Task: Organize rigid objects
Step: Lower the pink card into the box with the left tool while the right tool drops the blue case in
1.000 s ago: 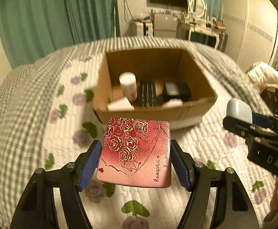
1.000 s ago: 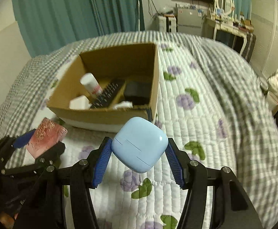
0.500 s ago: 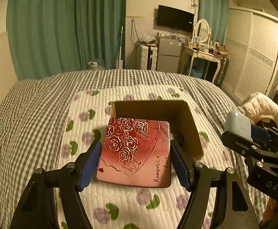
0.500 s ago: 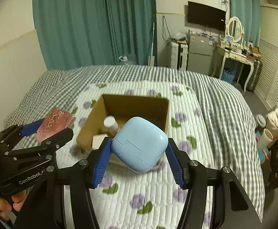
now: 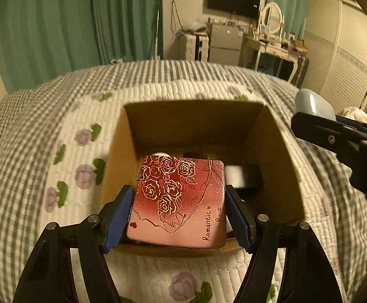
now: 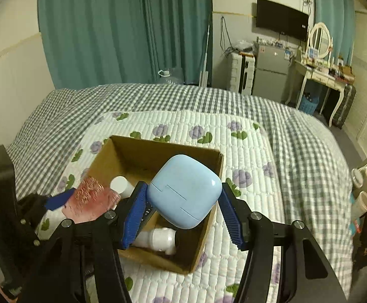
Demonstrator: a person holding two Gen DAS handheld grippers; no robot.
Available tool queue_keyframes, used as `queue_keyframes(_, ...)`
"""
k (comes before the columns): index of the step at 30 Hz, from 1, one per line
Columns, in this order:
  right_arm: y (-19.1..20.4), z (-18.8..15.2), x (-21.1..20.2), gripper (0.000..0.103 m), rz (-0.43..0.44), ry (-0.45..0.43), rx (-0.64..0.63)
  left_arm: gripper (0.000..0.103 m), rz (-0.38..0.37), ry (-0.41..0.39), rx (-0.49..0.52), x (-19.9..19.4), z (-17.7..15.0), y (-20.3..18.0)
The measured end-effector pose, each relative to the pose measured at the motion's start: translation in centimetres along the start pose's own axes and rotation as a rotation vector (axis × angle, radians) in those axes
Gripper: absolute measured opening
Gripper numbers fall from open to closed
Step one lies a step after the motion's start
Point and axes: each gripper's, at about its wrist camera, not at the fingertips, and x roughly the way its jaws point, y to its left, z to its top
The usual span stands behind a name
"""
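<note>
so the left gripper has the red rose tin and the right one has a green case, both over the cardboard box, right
Not quite. The case in the right gripper is light blue, not green, as the right wrist view shows. The rest holds: the left gripper has the red rose tin, both over the cardboard box.

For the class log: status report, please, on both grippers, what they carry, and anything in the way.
Left gripper shut on red rose tin. Right gripper shut on blue case. Both over cardboard box; white bottle lies inside.

The open brown cardboard box [image 6: 203, 250] is unobstructed from above. A white bottle [image 6: 158, 238], black remote [image 6: 146, 214] and dark case [image 5: 249, 178] crowd its floor. The quilted bed [image 6: 254, 156] beside it lies bare.
</note>
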Motion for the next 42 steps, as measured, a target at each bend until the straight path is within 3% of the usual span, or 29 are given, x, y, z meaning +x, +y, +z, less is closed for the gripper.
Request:
queue_keyframes(9,-0.7,-2.1,4.5,0.057,0.019,0.062,0.013,0.075,-0.006,0.021,0.03,2.5,-0.8,-1.1)
queue_keyframes(25,-0.4,-0.6,2.8,0.057,0.009,0.022,0.02,0.077,0.057,-0.074,0.004,-0.8,2.0,2.9)
queue_keyframes(36,1.2,-0.2,10.0,0.057,-0.024,0.102,-0.032,0.077,0.09,-0.106,0.004,1.5,3.6,5.4)
queue_keyframes(42,0.9,-0.6,11.5,0.06,-0.023,0.073,-0.022,0.077,0.088,-0.114,-0.017,2.3,3.8,6.3)
